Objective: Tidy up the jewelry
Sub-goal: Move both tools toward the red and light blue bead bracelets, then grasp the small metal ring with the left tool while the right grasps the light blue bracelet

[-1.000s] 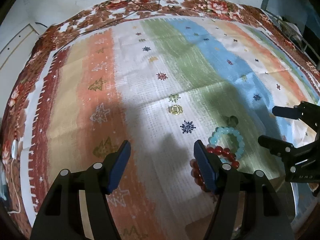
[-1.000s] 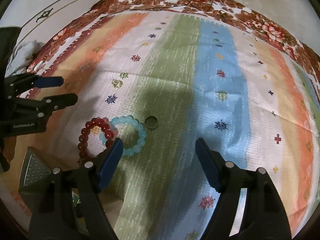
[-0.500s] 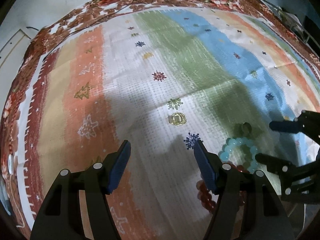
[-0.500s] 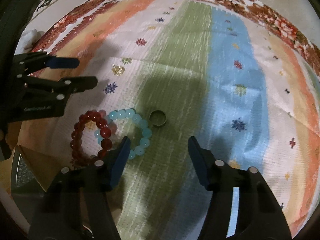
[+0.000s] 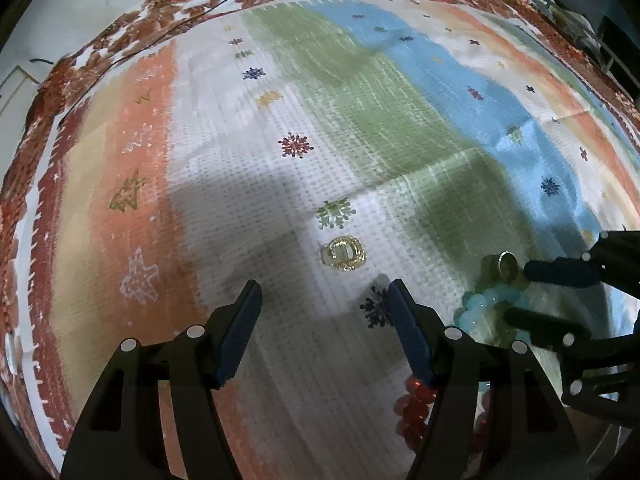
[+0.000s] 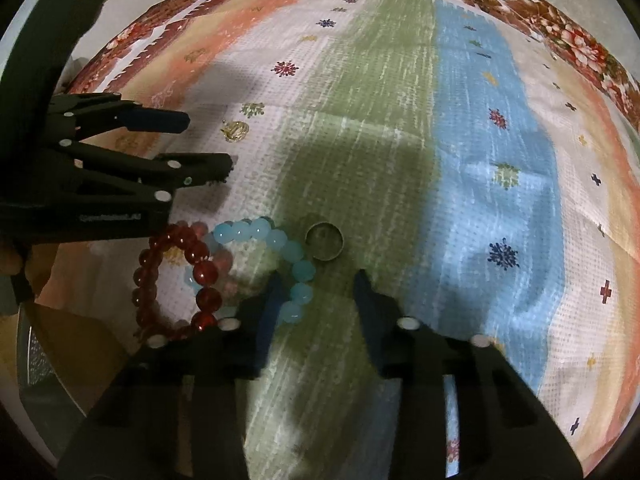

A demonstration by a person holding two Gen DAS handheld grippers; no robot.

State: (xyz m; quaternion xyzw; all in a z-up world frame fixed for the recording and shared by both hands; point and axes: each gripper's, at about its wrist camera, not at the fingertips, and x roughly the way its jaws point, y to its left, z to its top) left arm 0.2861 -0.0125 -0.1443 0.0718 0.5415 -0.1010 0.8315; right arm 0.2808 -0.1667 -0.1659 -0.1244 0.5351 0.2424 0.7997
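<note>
Though nearly round, ring (image 6: 324,242) flat, opening upward.

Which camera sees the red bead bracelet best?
The right wrist view: nearly the whole loop of the red bracelet lies in sight beside the blue bracelet. In the left wrist view only a few red beads show behind the left gripper.

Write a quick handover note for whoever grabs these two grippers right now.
Left gripper: open, empty, over the cloth short of the gold ring.
Right gripper: open, empty, fingers either side of the metal band ring, low over the blue bead bracelet.
The red bead bracelet overlaps the blue one.
Done: nothing picked up.
Left: all four pieces; a mesh-sided container sits at the near edge.
</note>
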